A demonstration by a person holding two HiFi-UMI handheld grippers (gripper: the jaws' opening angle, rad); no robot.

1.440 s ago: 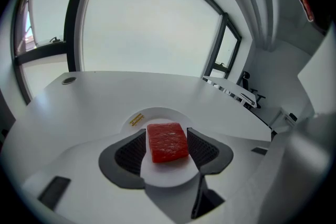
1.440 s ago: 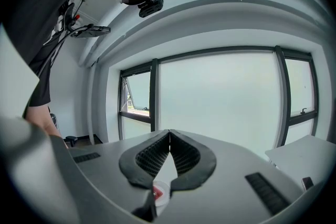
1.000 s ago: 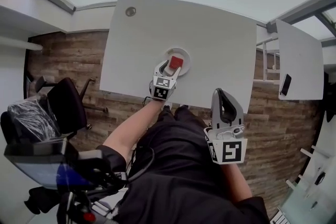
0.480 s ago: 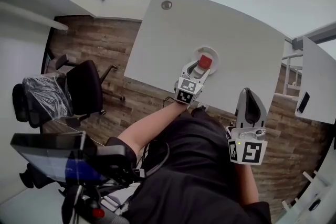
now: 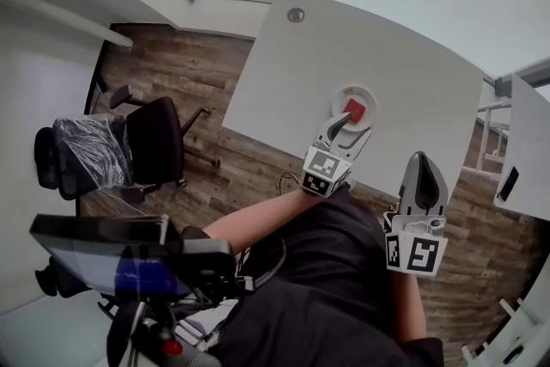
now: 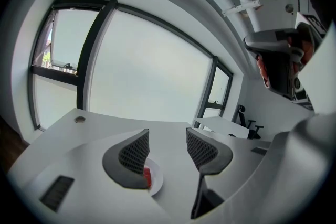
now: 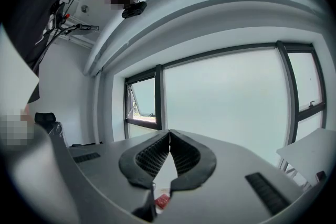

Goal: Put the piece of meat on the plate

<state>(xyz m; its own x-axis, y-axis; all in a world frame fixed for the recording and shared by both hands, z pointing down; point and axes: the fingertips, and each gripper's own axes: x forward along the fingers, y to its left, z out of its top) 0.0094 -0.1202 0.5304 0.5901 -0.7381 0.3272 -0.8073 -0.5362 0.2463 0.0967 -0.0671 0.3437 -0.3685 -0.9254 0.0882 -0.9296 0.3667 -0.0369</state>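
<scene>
Head view: square red meat (image 5: 355, 108) lies on round white plate (image 5: 368, 94); left tool (image 5: 348, 129) released, right tool (image 5: 419, 161) clenched.

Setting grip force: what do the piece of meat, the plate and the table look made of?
Piece of meat: likely a plastic or foam toy, going by its uniform flat red and squared edges.
Plate: smooth white, ceramic or plastic; can't tell which.
Table: matte white laminate-like top, no grain.

White desk (image 5: 344, 47) on seemingly wooden floor (image 5: 176, 90); black chair (image 5: 155, 142), large windows (image 6: 147, 76).
</scene>
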